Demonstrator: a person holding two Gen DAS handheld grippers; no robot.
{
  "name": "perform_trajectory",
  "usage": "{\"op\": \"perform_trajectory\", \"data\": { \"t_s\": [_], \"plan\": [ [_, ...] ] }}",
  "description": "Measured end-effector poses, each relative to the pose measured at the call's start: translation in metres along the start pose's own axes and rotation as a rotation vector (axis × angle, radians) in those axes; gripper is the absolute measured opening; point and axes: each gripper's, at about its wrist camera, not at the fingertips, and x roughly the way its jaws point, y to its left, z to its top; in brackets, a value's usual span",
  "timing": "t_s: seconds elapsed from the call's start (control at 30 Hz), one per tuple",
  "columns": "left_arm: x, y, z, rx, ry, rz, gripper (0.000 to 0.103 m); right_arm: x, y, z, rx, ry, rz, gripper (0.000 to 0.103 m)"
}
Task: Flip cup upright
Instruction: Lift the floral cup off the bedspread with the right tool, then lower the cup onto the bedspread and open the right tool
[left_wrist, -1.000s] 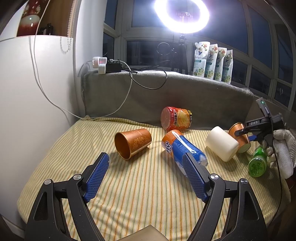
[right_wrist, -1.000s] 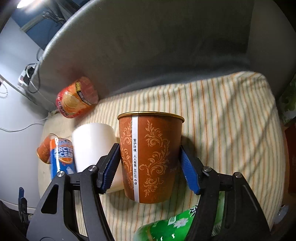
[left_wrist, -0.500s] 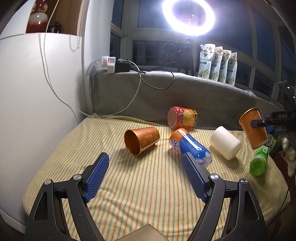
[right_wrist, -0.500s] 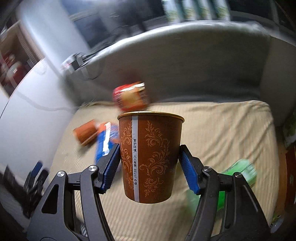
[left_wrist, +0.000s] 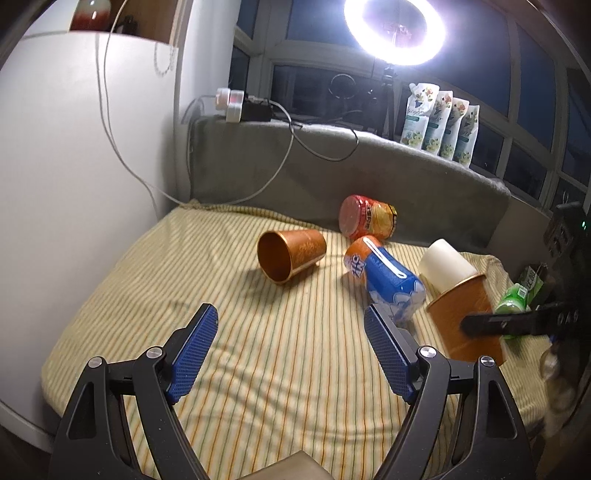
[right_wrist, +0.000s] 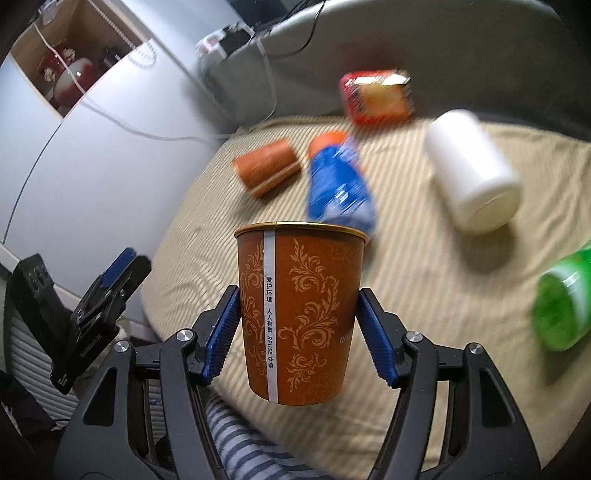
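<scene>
The right tongs (right_wrist: 298, 334) are holding the brown cup (right_wrist: 301, 314), now swung down near the striped bed (left_wrist: 258, 350); the left tongs (left_wrist: 291, 350) are waiting wide, so placing it upright is coming next

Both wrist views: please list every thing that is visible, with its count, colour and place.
Held paper cup: 1, brown with gold pattern, between the right gripper's pads, mouth up.
Lying paper cup: 1, brown and gold, on its side mid-cloth.
Blue bottle: 1, blue with orange end, lying beside the lying cup.
Snack can: 1, red and yellow, lying by the grey backrest.
White container: 1, white, lying behind the held cup.
Green bottle: 1, green, lying at the cloth's right edge.
Striped cloth: 1, yellow.
Ring light: 1, white, at the window.
Pouches: 4, white-green, window sill.
Left gripper: open, empty.
Right gripper: shut on the cup.
</scene>
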Motion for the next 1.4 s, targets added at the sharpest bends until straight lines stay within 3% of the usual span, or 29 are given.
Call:
{"op": "perform_trajectory", "data": {
  "t_s": [0.23, 0.77, 0.93, 1.4],
  "plan": [
    [0.002, 0.011, -0.007, -0.043, 0.045, -0.020, 0.082, 0.036, 0.014, -0.009, 0.012, 0.072, 0.021, 0.067],
    [0.006, 0.011, -0.012, -0.049, 0.085, -0.037, 0.082, 0.064, 0.023, -0.009, 0.012, 0.110, -0.003, 0.070],
    [0.007, 0.010, -0.012, -0.049, 0.089, -0.039, 0.082, 0.061, 0.024, -0.011, 0.000, 0.085, -0.013, 0.080],
    [0.010, -0.002, -0.010, -0.034, 0.113, -0.067, 0.082, 0.009, 0.013, -0.007, -0.012, -0.062, -0.078, 0.081]
  ]
}}
